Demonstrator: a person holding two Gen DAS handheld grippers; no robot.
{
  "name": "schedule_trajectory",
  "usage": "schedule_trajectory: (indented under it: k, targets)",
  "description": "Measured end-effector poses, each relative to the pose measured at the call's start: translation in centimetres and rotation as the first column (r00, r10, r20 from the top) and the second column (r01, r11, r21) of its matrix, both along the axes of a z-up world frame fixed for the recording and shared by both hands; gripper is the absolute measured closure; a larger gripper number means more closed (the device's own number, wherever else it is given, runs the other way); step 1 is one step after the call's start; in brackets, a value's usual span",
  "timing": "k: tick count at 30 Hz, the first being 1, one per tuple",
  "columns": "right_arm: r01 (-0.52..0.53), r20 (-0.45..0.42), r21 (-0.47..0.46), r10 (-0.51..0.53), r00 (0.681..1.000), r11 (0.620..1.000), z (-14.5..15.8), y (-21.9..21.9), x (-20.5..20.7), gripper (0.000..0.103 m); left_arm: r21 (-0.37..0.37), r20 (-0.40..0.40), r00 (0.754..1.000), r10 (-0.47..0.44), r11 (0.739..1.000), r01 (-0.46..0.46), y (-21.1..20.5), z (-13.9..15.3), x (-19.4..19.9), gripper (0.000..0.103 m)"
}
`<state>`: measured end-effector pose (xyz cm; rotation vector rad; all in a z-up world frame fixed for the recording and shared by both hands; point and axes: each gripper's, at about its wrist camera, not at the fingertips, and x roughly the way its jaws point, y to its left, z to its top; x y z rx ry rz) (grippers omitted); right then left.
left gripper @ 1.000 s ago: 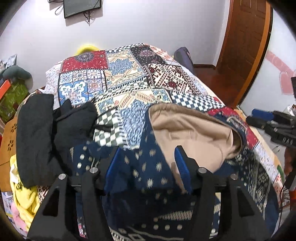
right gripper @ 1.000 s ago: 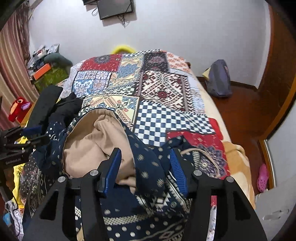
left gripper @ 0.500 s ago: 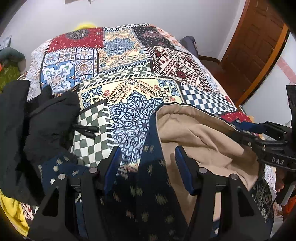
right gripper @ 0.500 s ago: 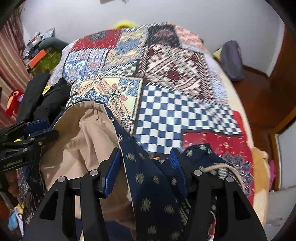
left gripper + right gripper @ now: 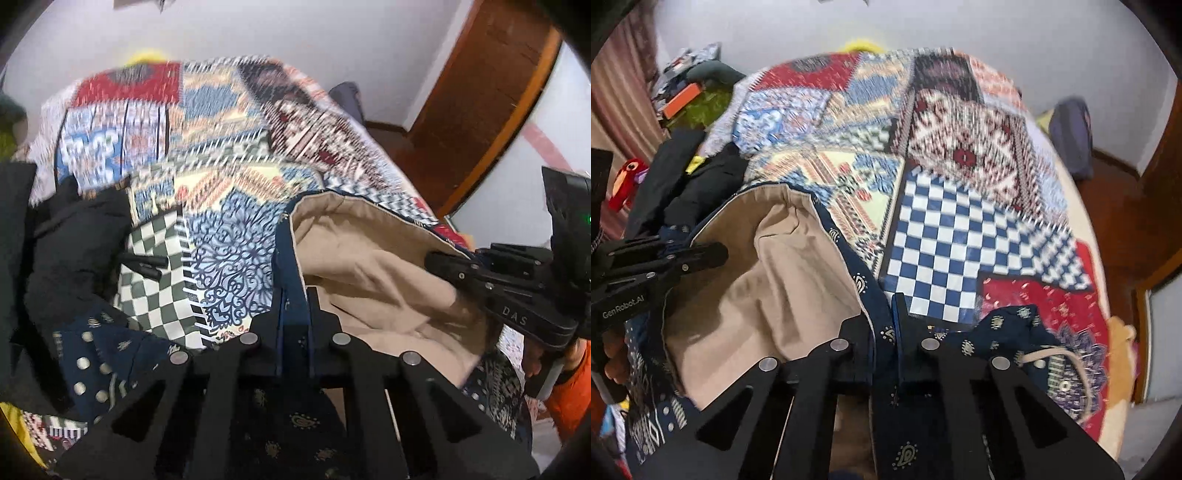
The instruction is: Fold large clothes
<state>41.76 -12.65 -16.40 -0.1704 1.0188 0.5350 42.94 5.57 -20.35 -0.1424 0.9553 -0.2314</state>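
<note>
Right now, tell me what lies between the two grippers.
The garment's open tan lining spans the stretch between the left gripper and right gripper, each shut on its navy edge. Both wrist views show it.

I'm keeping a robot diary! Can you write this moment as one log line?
left gripper: shut on navy patterned garment with tan lining | right gripper: shut on garment | patchwork bedspread beneath

Navy paisley garment (image 5: 905, 417), tan lining (image 5: 768, 295); patchwork bedspread (image 5: 960, 236), blurred, seemingly blue-white checks

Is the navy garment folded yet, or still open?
Still open: the navy garment gapes, its tan lining showing between left gripper and right gripper.
</note>
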Motion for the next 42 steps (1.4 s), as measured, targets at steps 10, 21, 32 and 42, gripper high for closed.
schedule_trajectory:
  k: [10, 21, 32, 42]
  targets:
    - [0.019, 0.076, 0.103, -0.027, 0.997, 0.995, 6.4, -4.3, -6.9, 0.097, -0.018, 0.099, 0.989, -0.108, 0.994, 0.111, -2.9, 6.6, -7.7, 0.095]
    - [0.08, 0.038, 0.127, -0.085, 0.996, 0.989, 5.5, -7.9, -13.4, 0.097, -0.032, 0.028, 0.985, -0.172, 0.984, 0.173, -5.3, 4.7, -14.6, 0.095]
    - [0.086, 0.014, 0.091, -0.087, 0.996, 0.992, 3.8, -9.2, -17.2, 0.092, 0.021, -0.076, 0.976, -0.202, 0.979, 0.204, -6.3, 1.7, -19.3, 0.071]
    - [0.093, 0.0, 0.059, -0.093, 0.996, 0.994, 5.4, -10.9, -19.2, 0.09, 0.033, -0.029, 0.985, -0.169, 0.985, 0.17, -4.5, 4.5, -21.2, 0.068]
